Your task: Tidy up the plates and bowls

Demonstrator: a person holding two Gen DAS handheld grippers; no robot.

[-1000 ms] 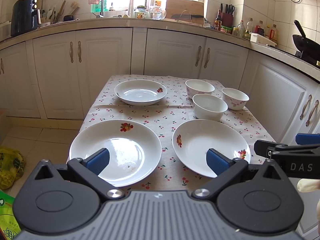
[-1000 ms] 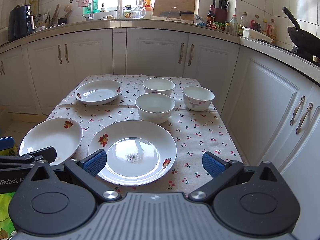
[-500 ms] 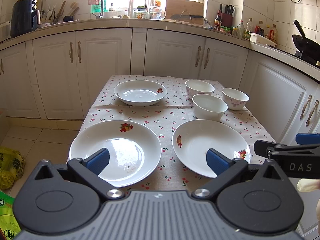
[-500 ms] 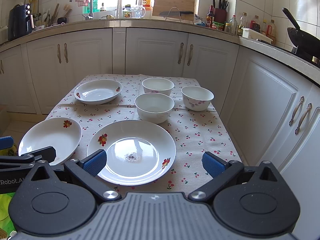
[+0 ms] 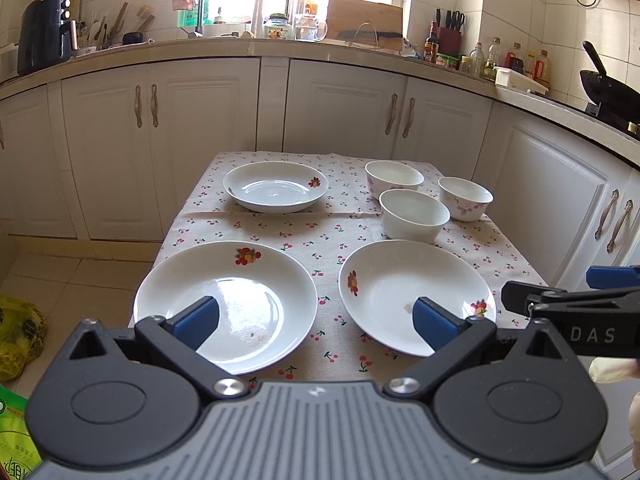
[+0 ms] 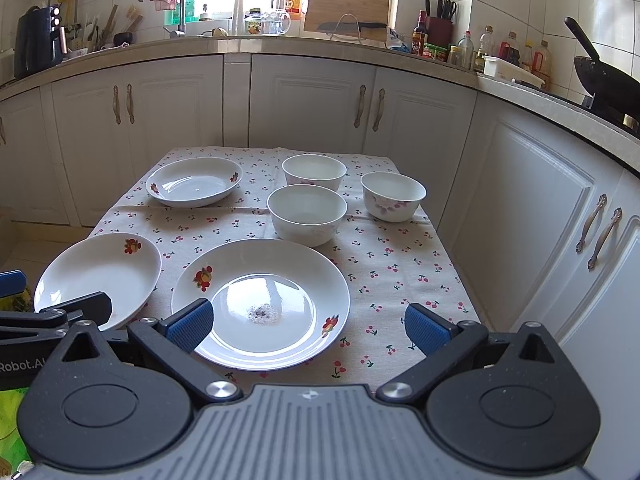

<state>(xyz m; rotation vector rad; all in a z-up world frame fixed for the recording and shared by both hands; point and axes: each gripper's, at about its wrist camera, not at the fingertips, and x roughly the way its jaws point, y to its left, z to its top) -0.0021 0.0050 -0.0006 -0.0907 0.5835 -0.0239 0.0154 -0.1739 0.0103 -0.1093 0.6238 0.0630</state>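
Note:
On the cherry-print tablecloth (image 5: 304,236) lie three white plates with fruit decals: a near-left plate (image 5: 240,292), a near-right plate (image 5: 400,288) and a far plate (image 5: 276,186). Three white bowls (image 5: 414,214) cluster at the far right. My left gripper (image 5: 316,322) hovers open over the table's near edge, straddling the two near plates, empty. My right gripper (image 6: 306,326) is open and empty too, above the near-right plate (image 6: 260,300). The bowls (image 6: 306,212) lie beyond it.
White kitchen cabinets (image 5: 200,128) wrap around behind and to the right of the table. The counter holds a wok (image 5: 608,88), bottles and a knife block. A yellow bag (image 5: 18,332) lies on the floor at left. A gloved hand (image 5: 612,370) holds the right tool.

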